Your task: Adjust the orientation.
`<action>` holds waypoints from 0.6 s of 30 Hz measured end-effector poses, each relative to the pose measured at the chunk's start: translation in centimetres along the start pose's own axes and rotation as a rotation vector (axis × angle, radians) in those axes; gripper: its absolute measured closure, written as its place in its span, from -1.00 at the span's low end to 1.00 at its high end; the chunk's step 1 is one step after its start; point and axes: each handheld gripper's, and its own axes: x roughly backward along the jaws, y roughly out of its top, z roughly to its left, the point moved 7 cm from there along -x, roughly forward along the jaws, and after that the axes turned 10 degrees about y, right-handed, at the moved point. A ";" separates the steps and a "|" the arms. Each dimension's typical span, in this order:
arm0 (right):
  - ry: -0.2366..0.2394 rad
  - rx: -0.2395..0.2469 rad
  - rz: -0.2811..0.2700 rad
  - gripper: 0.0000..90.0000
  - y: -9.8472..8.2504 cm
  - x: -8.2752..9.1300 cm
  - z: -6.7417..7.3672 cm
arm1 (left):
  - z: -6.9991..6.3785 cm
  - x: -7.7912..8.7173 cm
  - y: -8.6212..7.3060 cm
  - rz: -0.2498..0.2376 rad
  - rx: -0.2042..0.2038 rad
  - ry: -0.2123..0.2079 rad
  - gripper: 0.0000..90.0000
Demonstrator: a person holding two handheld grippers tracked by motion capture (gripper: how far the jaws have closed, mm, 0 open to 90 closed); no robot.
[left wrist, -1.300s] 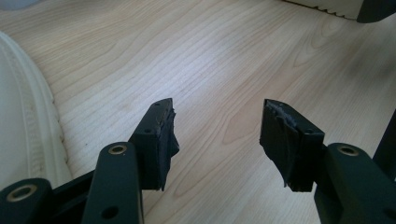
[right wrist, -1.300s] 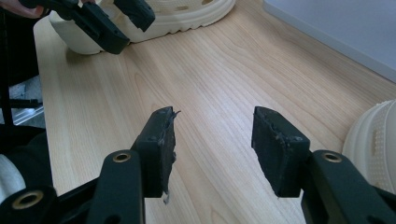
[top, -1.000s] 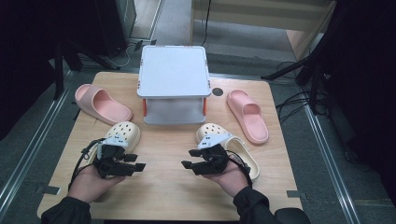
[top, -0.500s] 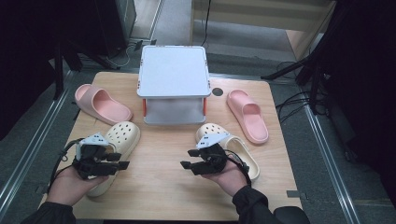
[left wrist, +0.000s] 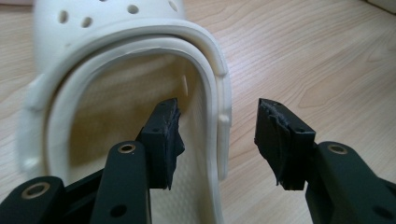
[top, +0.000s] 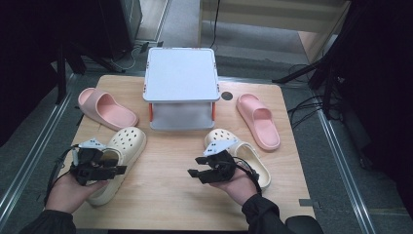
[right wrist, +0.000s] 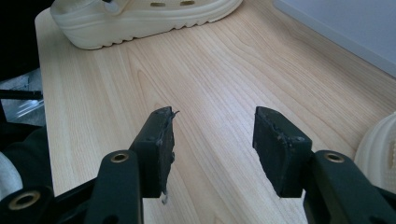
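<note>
The left tool (left wrist: 217,140) stands released, straddling the cream clog's (left wrist: 116,107) side wall, unpinched. Light, springy foam; that rim between its jaws looks the best hold.

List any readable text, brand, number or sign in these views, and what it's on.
None readable. The cream clogs, pink slides, grey two-tier stand and wooden table show no print, label or number. The black claw pads are unmarked too.
</note>
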 end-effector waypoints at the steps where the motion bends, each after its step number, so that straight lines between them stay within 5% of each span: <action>1: 0.000 0.000 0.000 0.08 0.0 0.0 0.0 | 0.0 0.0 0.0 0.000 0.000 0.000 0.09; 9: -0.003 -0.003 0.001 0.08 -0.1 0.0 -0.1 | 0.0 -1.6 1.0 -0.002 -0.006 0.013 0.15; 18: -0.020 -0.012 0.002 0.07 -0.6 0.4 -0.1 | 0.2 -1.8 1.4 -0.002 -0.011 -0.009 0.51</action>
